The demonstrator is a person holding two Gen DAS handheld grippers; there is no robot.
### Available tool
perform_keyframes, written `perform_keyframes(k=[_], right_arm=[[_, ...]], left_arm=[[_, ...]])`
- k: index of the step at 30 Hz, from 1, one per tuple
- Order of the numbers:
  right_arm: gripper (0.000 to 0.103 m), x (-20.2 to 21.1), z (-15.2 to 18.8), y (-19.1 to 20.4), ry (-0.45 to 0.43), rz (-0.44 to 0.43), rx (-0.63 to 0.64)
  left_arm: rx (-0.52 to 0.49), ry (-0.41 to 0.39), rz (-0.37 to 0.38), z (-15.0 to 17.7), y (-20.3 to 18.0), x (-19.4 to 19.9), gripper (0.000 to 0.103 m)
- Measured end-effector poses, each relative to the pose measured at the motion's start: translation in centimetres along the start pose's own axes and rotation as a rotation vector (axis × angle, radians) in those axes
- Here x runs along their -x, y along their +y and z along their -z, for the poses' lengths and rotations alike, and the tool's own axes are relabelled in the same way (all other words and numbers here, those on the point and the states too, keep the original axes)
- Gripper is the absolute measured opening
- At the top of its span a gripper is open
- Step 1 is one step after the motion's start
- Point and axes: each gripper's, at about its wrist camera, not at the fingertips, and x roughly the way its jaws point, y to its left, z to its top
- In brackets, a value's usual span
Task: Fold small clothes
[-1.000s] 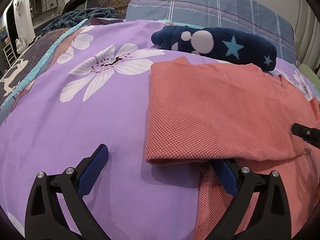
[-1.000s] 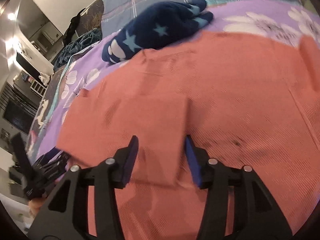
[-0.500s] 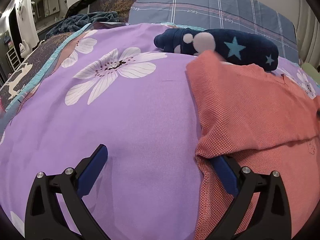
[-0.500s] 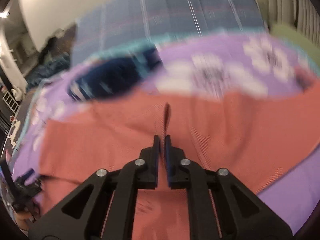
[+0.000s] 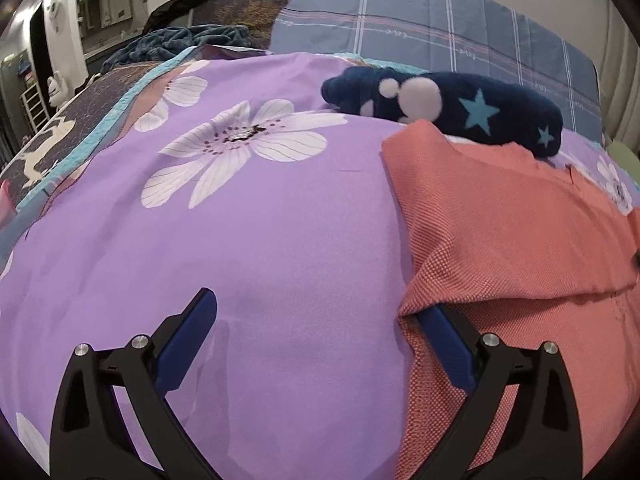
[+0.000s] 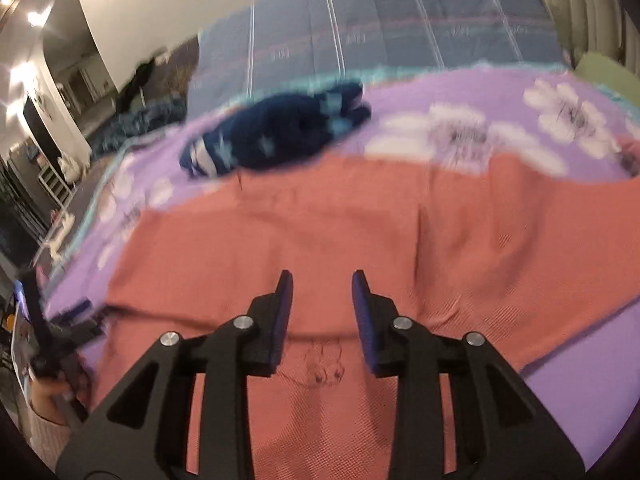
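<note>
A salmon-red knit garment [image 5: 508, 240] lies on the purple flowered bedspread [image 5: 248, 248], with an upper layer folded over the lower one. My left gripper [image 5: 320, 320] is open wide and empty; its right finger [image 5: 444, 340] sits under the folded corner at the garment's left edge. In the right wrist view the garment [image 6: 304, 232] fills the middle. My right gripper [image 6: 322, 292] is open and empty just above it, over a small embroidered mark [image 6: 324, 364]. The left gripper [image 6: 60, 332] shows at the far left there.
A rolled navy garment with stars and white dots [image 5: 444, 108] lies at the far edge of the red one; it also shows in the right wrist view [image 6: 276, 132]. A grey plaid pillow [image 5: 440, 32] lies behind it. A dark blanket [image 5: 176, 40] is piled at the far left.
The folded layer of the red garment has been drawn to the right across the garment. My right gripper shut on the cloth half a second ago and has now opened and let go.
</note>
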Motion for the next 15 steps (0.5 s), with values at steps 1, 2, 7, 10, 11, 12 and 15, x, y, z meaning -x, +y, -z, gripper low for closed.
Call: perform_keyframes(k=[1, 2, 7, 10, 11, 12, 15], right_arm=[[0.035, -1.2, 0.7, -0.5, 0.021, 0.008, -0.015], [0.038, -1.5, 1.5, -1.0, -0.022, -0.013, -0.017], [0.065, -1.4, 1.6, -1.7, -0.045, -0.147, -0.025], [0.068, -1.2, 1.8, -0.1, -0.043, -0.096, 0.025], [0.070, -1.3, 1.9, 0.3, -0.042, -0.079, 0.046], [0.070, -1.3, 1.9, 0.6, -0.041, -0.062, 0.062], [0.070, -1.4, 2.2, 0.9, -0.042, -0.047, 0.074]], left_arm=[[0.001, 0.001, 0.010, 0.0, 0.1, 0.2, 0.097], [-0.004, 0.002, 0.024, 0.1, 0.2, 0.6, 0.091], [0.021, -0.059, 0.131, -0.2, 0.1, 3.7, 0.038], [0.053, -0.109, 0.251, -2.0, -0.3, 5.3, 0.031], [0.040, -0.131, 0.279, -2.8, -1.0, 5.7, 0.031], [0.023, -0.147, 0.293, -3.4, -1.7, 5.7, 0.031], [-0.007, -0.119, 0.394, -5.3, -4.5, 3.8, 0.031]])
